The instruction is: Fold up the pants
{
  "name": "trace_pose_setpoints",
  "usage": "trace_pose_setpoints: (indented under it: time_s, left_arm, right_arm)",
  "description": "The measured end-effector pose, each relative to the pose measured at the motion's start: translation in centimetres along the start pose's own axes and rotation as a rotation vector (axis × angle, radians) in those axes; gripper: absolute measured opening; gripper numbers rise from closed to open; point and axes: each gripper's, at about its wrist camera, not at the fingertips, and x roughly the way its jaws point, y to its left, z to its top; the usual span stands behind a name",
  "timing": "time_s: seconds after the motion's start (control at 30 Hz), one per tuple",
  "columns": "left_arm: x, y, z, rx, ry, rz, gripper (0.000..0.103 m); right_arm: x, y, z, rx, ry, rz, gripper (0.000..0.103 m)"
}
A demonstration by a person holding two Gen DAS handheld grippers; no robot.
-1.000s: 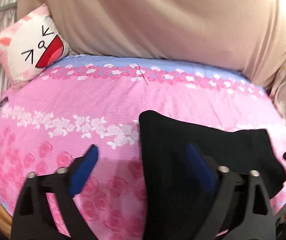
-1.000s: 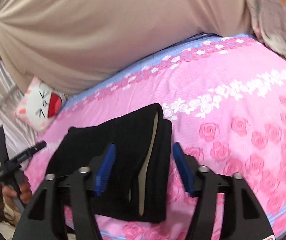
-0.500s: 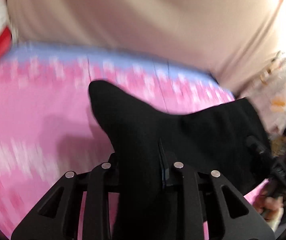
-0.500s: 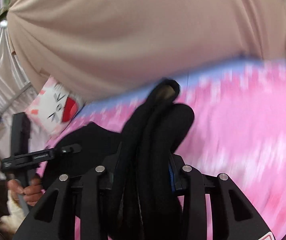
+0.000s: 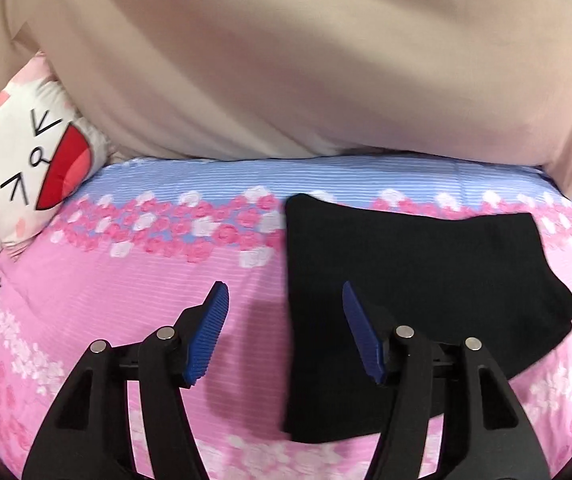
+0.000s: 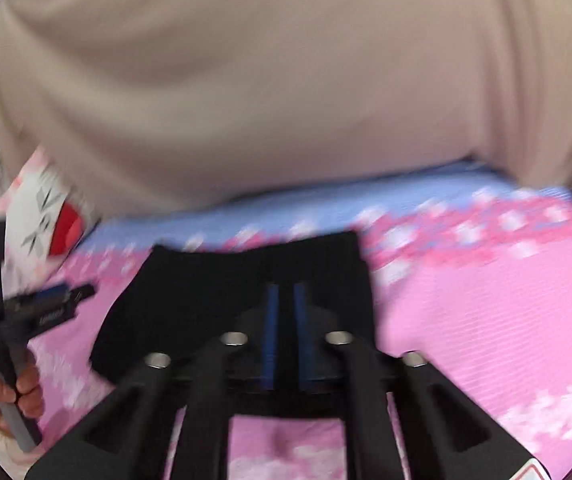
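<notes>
Left tool: jaws opening, partway apart, nothing between the blue pads; the left edge of the black pants lies just inside the right pad, no visible contact. Right tool: closed, blue pads nearly together over the pants; view blurred, so cannot tell whether any cloth is pinched.

Pants: folded into a flat, roughly rectangular bundle on the bed, at 3 o'clock of the left view's centre. Long axis unclear from fisheye; straight edge runs 12 to 6.

Around: cartoon-face cushion at 9–10 o'clock, well apart from the pants. Beige fabric fills the 12 o'clock side beyond the bed. A hand grips the left tool's handle at 8 o'clock in the right view.
</notes>
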Motion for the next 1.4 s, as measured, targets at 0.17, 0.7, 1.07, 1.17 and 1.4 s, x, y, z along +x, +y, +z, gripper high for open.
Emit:
trace_pose_setpoints:
  time_s: [0.17, 0.7, 1.07, 1.17, 1.4]
  left_arm:
    - [4.2, -1.8, -1.9, 0.056, 0.117, 0.04, 0.059]
    - [-7.1, -1.6, -3.1, 0.021, -0.105, 0.047, 0.098]
    - [-14.3, -2.8, -5.6, 0.03, -0.188, 0.035, 0.098]
    - [-14.2, -2.7, -5.6, 0.029, -0.159, -0.009, 0.098]
    - [-14.2, -2.5, -5.4, 0.031, -0.146, -0.044, 0.098]
  right_arm:
    - [2.0, -2.3, -1.6, 0.122, 0.063, 0.004, 0.001]
    - [-9.6, 4.8, -2.1, -0.01, -0.186, -0.078, 0.052]
    - [-13.0, 6.7, -3.7, -0.007, -0.229, -0.103, 0.052]
    - [-13.2, 6.6, -3.8, -0.006, -0.231, -0.102, 0.052]
    - [-13.7, 6.7, -3.9, -0.001, -0.234, -0.1, 0.052]
